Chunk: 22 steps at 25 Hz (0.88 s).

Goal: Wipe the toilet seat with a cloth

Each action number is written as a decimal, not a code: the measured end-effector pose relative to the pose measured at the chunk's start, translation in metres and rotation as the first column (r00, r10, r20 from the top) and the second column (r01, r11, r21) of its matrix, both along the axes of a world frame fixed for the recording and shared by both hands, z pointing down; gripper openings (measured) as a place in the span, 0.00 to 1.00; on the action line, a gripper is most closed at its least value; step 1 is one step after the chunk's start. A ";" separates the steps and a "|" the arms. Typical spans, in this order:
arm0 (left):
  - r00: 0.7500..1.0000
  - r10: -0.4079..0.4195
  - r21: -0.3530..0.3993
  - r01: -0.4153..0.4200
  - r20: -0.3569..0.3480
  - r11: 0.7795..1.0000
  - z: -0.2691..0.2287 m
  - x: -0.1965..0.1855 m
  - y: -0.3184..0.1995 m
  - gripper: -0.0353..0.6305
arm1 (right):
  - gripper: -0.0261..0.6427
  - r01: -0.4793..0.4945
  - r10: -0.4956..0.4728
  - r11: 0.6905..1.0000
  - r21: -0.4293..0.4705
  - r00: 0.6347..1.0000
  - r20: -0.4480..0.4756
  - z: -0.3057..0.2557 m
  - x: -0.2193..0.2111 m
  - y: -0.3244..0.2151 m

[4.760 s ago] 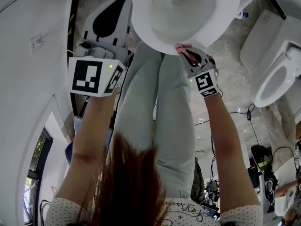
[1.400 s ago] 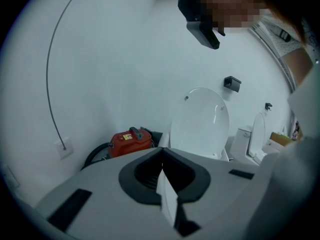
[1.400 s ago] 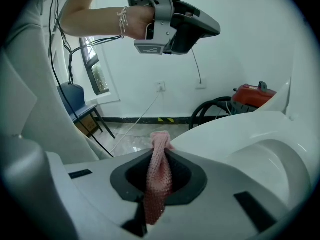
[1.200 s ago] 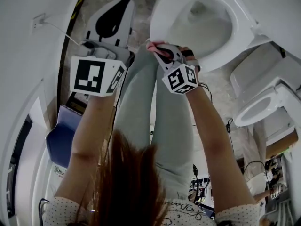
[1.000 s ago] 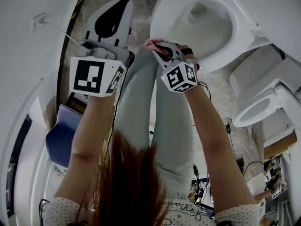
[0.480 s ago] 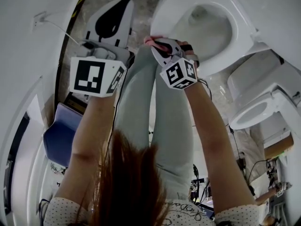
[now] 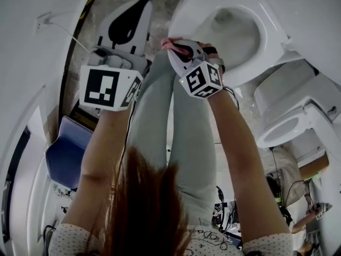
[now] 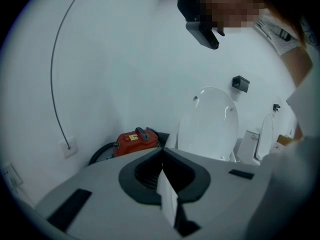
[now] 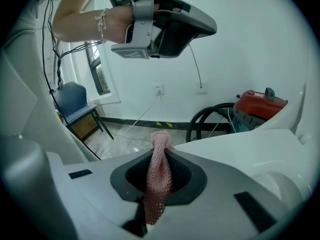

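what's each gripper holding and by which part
The right gripper is clamped on the pink cloth, gripping its bunched middle, one end poking past the jaw tips. The left gripper is shut and empty.

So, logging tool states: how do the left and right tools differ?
The left tool is shut on nothing; the right tool is shut on a pink cloth. The right tool is at the toilet seat rim; the left tool is held aside. Both are shut.
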<state>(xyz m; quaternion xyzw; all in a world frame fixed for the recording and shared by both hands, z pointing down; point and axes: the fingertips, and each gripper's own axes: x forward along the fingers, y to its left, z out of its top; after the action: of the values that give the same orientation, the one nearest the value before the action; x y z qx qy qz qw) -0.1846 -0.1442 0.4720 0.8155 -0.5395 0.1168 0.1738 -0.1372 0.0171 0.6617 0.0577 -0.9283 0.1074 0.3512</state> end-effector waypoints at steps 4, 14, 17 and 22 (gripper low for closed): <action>1.000 -0.008 -0.008 0.008 0.014 1.000 0.004 -0.002 0.002 0.06 | 0.11 0.003 -0.003 1.000 -0.004 1.000 -0.003 0.001 0.001 -0.005; 1.000 -0.011 -0.009 0.011 0.014 1.000 0.006 -0.003 -0.001 0.06 | 0.11 -0.015 0.015 0.999 0.035 1.000 0.008 0.001 0.005 -0.041; 1.000 -0.008 -0.008 0.008 0.023 1.000 0.008 -0.003 -0.002 0.06 | 0.11 -0.027 0.027 0.999 0.047 1.000 0.008 0.001 0.008 -0.056; 1.000 0.001 -0.018 -0.001 0.027 1.000 0.010 -0.001 0.000 0.06 | 0.11 -0.063 0.063 0.996 0.057 0.998 0.006 0.000 0.012 -0.075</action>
<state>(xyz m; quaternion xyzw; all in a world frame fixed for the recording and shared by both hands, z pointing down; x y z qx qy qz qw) -0.1858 -0.1446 0.4823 0.8125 -0.5403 0.1328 0.1739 -0.1251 -0.0578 0.6618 0.0967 -0.9295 0.0920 0.3438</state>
